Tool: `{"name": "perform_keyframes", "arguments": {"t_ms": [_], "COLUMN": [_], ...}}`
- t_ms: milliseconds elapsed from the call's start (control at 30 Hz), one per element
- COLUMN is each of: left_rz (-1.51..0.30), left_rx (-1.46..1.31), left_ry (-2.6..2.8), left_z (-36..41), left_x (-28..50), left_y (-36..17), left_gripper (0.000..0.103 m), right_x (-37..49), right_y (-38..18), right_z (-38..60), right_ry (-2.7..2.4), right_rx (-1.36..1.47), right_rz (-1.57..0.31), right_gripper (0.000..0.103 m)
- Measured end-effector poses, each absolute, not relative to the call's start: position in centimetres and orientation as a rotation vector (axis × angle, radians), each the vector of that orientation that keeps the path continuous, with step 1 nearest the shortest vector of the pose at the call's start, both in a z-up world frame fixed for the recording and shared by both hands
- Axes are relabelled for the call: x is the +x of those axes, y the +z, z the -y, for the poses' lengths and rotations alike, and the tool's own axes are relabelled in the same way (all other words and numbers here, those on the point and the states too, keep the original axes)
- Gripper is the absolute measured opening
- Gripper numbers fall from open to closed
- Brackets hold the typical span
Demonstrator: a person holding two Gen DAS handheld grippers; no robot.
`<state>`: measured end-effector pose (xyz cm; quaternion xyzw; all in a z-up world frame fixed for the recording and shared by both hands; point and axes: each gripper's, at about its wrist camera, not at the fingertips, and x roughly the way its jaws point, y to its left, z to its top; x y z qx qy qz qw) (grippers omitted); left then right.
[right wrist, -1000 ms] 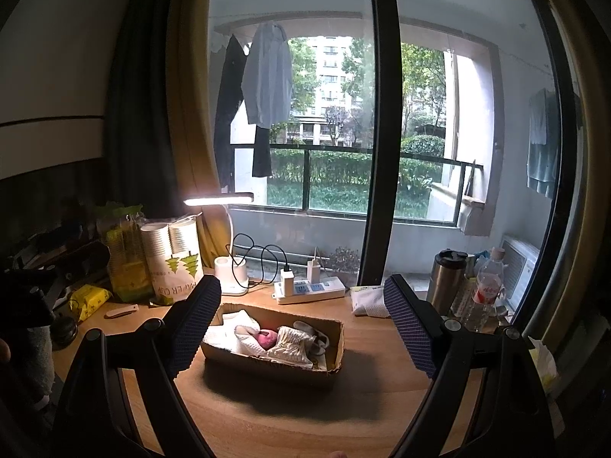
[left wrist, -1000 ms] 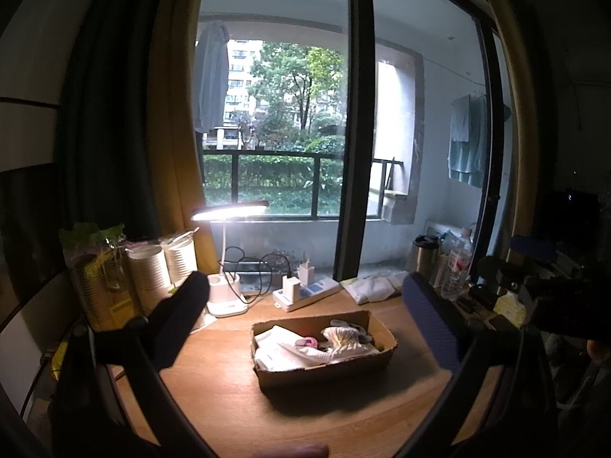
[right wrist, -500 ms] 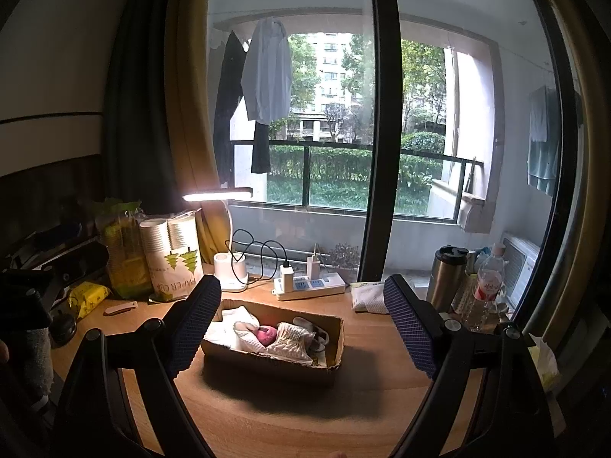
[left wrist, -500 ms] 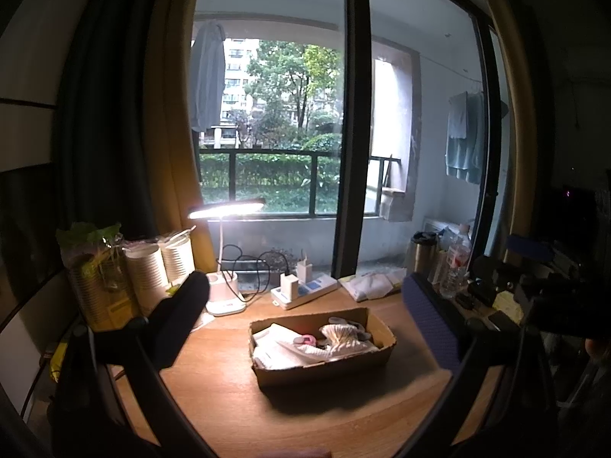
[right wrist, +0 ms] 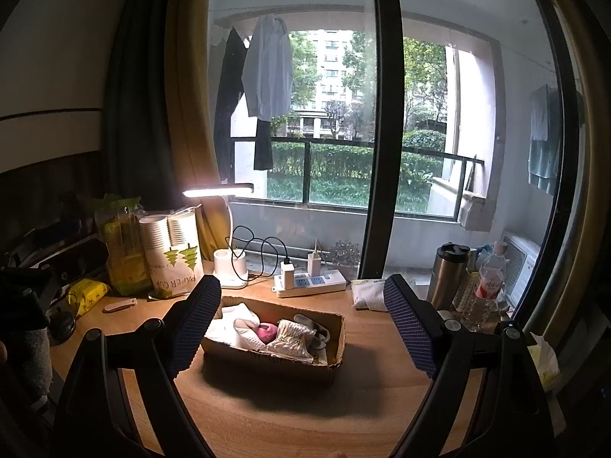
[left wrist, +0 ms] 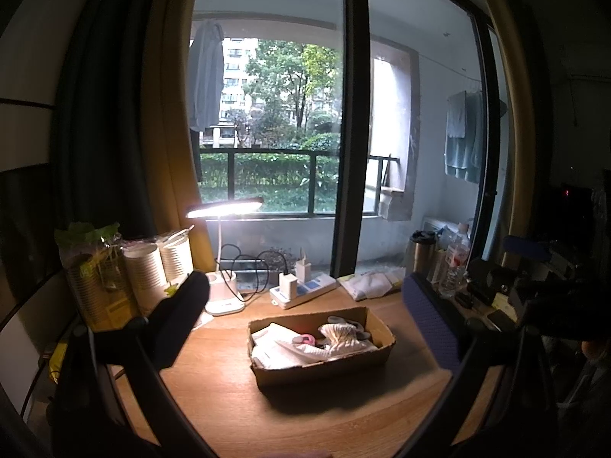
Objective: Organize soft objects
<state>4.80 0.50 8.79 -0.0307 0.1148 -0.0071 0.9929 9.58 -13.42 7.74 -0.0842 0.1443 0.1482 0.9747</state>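
Observation:
A shallow cardboard box point(left wrist: 324, 364) point(right wrist: 267, 362) sits in the middle of the wooden desk point(left wrist: 305, 420) point(right wrist: 298, 412). It holds soft items: white cloths point(left wrist: 275, 347) point(right wrist: 240, 322), a pink piece point(left wrist: 305, 339) point(right wrist: 266, 331) and a cream knitted sock point(left wrist: 341, 334) point(right wrist: 292, 337). My left gripper point(left wrist: 305, 320) hangs above and in front of the box, open, with nothing between its fingers. My right gripper point(right wrist: 301, 324) is likewise open and empty, framing the box from the near side.
A lit desk lamp point(left wrist: 223, 259) point(right wrist: 229, 252), a power strip point(left wrist: 303, 294) point(right wrist: 311, 282), sleeves of paper cups point(left wrist: 152, 271) point(right wrist: 173, 252), a folded white pack point(left wrist: 372, 284) point(right wrist: 368, 294), a steel flask point(right wrist: 446, 280) and a water bottle point(right wrist: 485, 286) line the desk's far edge by the window.
Both views have drifted only slightly; the box sits marginally lower in the right wrist view. The grippers stay open and nothing was touched.

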Motion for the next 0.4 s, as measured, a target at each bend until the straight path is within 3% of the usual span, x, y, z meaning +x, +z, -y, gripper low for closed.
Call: {"name": "perform_keyframes", "arguments": {"t_ms": [400], "left_rz": [-0.229], "left_rx": [-0.082], "left_ry": [-0.029], "left_z": [-0.52], "left_x": [4.98], "left_y": [8.52], "left_gripper": [0.102], "right_x": [10.09], "right_y": [7.34], "right_z": [12.84], "right_ry": [0.304], "right_rx": [-0.180], "right_rz": [-0.306], "right_gripper": [0.089]}}
